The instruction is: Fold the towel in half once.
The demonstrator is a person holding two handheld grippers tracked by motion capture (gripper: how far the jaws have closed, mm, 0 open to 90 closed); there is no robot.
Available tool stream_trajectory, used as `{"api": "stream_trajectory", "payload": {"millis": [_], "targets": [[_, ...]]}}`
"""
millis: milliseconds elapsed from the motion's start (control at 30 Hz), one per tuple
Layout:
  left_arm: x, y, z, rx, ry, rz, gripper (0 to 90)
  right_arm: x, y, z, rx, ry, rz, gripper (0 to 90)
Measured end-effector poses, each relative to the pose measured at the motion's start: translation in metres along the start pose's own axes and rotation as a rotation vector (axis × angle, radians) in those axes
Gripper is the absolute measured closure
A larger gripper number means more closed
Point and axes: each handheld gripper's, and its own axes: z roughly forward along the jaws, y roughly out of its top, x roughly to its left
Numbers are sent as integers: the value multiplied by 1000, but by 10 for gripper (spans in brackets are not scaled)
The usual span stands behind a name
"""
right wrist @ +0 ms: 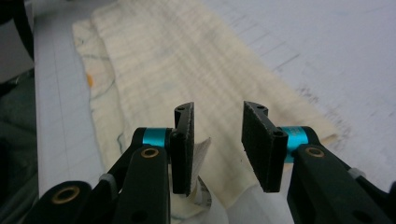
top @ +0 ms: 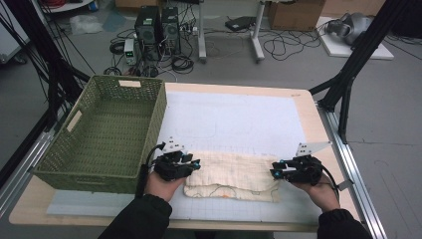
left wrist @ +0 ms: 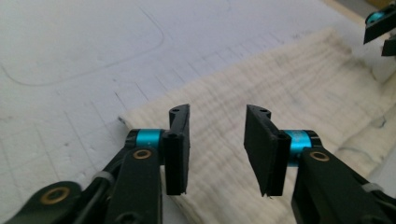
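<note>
cloth: cream muslin cloth [top: 233,175], folded into a long strip, lies flat on the white gridded mat [top: 234,119] at the 6 o'clock edge of the table
left gripper [top: 195,165]: at the cloth's 9 o'clock end, jaws apart, nothing pinched
right gripper [top: 275,171]: at the 3 o'clock end, jaws apart, a small tag beside one pad, not gripped
handling: light, soft, limp; likely sags and unfolds if lifted
grip: pinch all layers at both short ends
basket: green woven basket [top: 107,130] at 10 o'clock
</note>
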Motion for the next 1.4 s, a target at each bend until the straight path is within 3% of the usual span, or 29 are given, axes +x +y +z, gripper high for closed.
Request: {"api": "stream_trajectory", "payload": {"millis": [100, 200, 267, 300, 367, 400, 500, 733, 833, 933, 1000, 1067, 1167, 1333, 1400], "targets": [[-1, -6, 7, 54, 26, 33, 603, 5, -8, 6, 47, -7, -21, 639], [-3, -12, 12, 97, 23, 64, 634, 8, -16, 11, 82, -9, -40, 646], [-6, -16, 15, 131, 12, 108, 737, 9, -19, 12, 79, -17, -47, 670], [-7, -18, 15, 118, 25, 137, 772, 10, -19, 12, 81, -23, -53, 694], [-7, -17, 16, 119, 10, 134, 875, 11, -18, 13, 89, -28, -63, 822], [-7, -17, 16, 120, 8, 129, 883, 10, -18, 13, 93, -10, -68, 868], [-6, -16, 11, 95, 8, 123, 889, 9, -16, 11, 102, -7, -68, 882], [-5, -9, -4, 26, -9, 81, 891, 11, -6, 0, 53, -15, -74, 883], [-6, -6, -11, 18, -7, 86, 891, 13, -1, -5, 31, -5, -78, 883], [-3, -8, -13, 43, 0, 80, 875, 17, 1, -5, 22, 7, -78, 880], [-4, -11, -13, 49, 10, 88, 729, 17, -2, 0, 52, -11, -67, 820], [-6, -13, -14, 43, -13, 88, 696, 17, -7, 4, 71, -20, -65, 779], [-11, -17, -15, 61, -40, 111, 691, 21, -13, 2, 29, 8, -73, 736], [-13, -31, -6, 134, -73, 128, 731, 30, -19, 9, 72, 30, -116, 674], [-14, -35, -3, 124, -65, 135, 804, 31, -22, 15, 107, 35, -125, 687]]}}
